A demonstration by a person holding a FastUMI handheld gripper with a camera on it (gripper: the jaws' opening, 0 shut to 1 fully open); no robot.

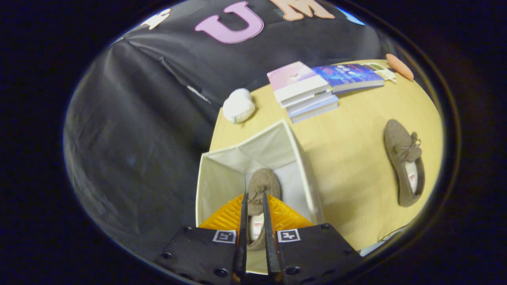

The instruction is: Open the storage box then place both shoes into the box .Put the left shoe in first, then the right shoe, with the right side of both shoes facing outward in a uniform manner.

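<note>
**One shoe over the open box, the other out on the table**

Starting at the left end of the table (pixel 356 166), a white rounded bundle (pixel 239 105) sits near the far left corner, close against the black cloth wall. Just this side of it stands the storage box (pixel 222 178), pale fabric, top open, set at the table's left edge with one corner pointing toward the far side. We are looking straight down into it.

And here is the gripper (pixel 255 198), poised over the box's mouth, its fingers drawn close together with a narrow gap, and in that gap sits a brown shoe (pixel 261 184). Both fingers press against its sides near the opening, toe pointing ahead of the fingertips, the shoe inside the box's walls as seen from here. Whether it touches the bottom, I cannot tell.

Moving right, a stack of books (pixel 303 89) lies toward the far edge, a pink-covered one on top. Beside it a blue book (pixel 348 77) lies flat, and beyond that an orange oblong object (pixel 399 66) rests at the far right corner.

Finally, well apart from the box toward the right edge, the second brown shoe (pixel 404 162) lies alone on the bare wood, laces tied in a bow, opening turned up.
</note>
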